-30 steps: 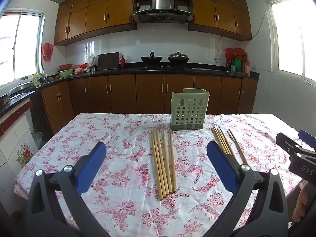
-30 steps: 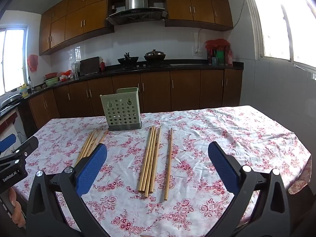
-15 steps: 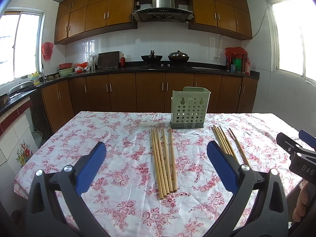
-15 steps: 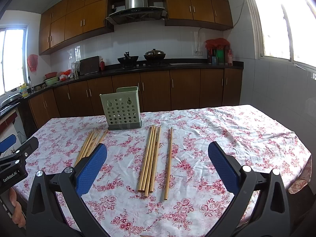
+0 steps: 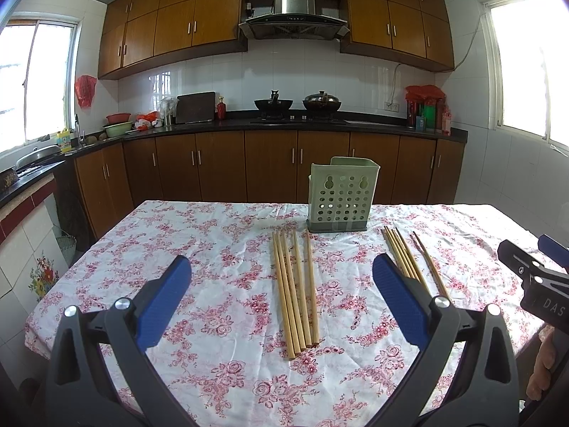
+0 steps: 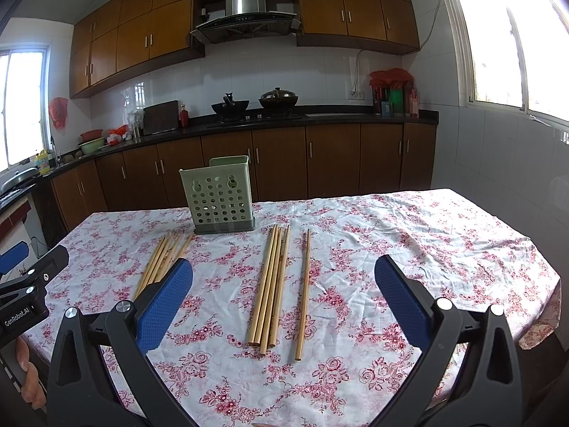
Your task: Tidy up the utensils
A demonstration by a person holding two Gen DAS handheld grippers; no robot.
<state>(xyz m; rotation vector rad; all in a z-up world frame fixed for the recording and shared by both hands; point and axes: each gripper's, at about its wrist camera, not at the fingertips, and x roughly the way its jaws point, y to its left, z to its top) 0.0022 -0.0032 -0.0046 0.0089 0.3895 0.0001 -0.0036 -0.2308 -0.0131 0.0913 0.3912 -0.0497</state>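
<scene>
Chopsticks laid out, both grippers spread wide

Chopsticks (image 5: pixel 294 290) lie in a bundle dead ahead of the left gripper (image 5: pixel 281 297), fingers parted, nothing held. Right gripper (image 6: pixel 284 297) gapes empty too, another bundle (image 6: pixel 270 286) before it. Beyond both stands the green holder (image 5: pixel 339 195) on the floral tablecloth (image 6: pixel 409 242).

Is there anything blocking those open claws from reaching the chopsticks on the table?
Nothing visible. The chopsticks lie bare on the tablecloth ahead of the open left gripper and right gripper.
</scene>
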